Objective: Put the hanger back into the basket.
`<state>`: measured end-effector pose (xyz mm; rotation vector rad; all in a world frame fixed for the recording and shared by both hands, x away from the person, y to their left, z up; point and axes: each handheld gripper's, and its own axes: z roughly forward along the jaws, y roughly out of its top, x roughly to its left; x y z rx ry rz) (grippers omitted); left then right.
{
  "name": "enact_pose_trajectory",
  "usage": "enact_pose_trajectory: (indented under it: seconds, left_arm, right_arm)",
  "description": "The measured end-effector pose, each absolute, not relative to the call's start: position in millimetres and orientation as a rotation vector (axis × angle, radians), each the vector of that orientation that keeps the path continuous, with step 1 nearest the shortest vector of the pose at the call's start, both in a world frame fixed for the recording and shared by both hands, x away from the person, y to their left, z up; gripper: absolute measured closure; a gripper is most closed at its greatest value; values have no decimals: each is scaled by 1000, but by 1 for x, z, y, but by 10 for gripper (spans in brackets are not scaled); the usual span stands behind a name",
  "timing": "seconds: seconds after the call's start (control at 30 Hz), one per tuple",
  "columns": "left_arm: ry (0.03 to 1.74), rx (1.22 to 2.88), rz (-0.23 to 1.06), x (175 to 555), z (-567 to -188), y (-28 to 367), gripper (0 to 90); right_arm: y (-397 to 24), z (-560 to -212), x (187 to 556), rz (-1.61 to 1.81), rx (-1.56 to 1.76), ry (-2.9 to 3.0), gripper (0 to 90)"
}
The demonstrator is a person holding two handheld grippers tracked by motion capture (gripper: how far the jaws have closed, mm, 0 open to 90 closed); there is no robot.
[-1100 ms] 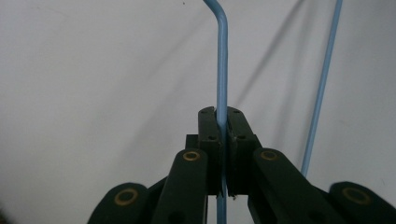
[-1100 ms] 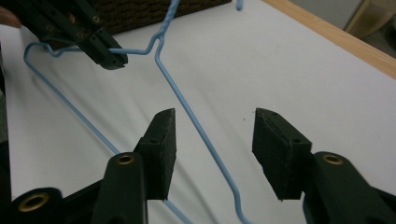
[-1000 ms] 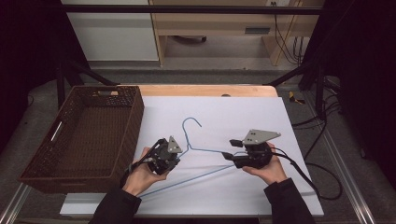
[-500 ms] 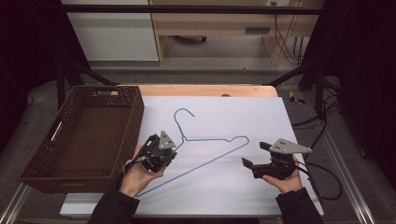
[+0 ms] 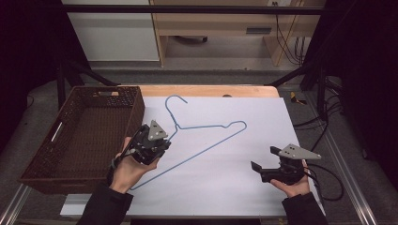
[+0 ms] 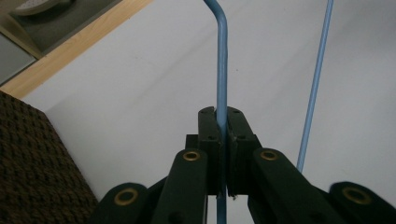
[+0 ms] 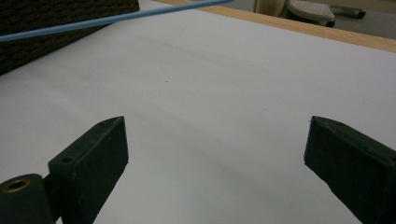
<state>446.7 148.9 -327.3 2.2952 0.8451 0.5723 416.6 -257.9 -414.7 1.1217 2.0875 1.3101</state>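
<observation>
The left gripper (image 5: 151,143) has its fingers (image 6: 209,140) clamped tight on the blue wire hanger (image 5: 206,136), gripping one thin wire of it near the left end of the frame, beside the basket (image 5: 37,164). In the left gripper view the wire runs straight up from between the pressed pads and bends at the top, with a second wire of the hanger passing to its right. The hanger stretches across the white surface (image 5: 244,187), its hook toward the far wooden edge and its long bar slanting down toward the person's left hand (image 5: 126,169).

The right gripper (image 5: 266,161) sits well apart from the hanger, near the right front of the surface, resting in the right hand (image 5: 291,186). Its fingers (image 7: 93,158) have just been opening and now stand wide with nothing between them, just bare white surface ahead. The brown woven basket stands at the left edge of the surface.
</observation>
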Motion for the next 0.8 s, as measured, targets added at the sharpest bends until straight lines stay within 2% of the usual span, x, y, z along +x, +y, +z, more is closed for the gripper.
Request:
enact_pose_trajectory:
  seconds: [0.8]
  left_arm:
    - [948,2286,615,479,-290,186,871]
  right_arm:
    - [-267,-415,413,1258,1213,2036,37]
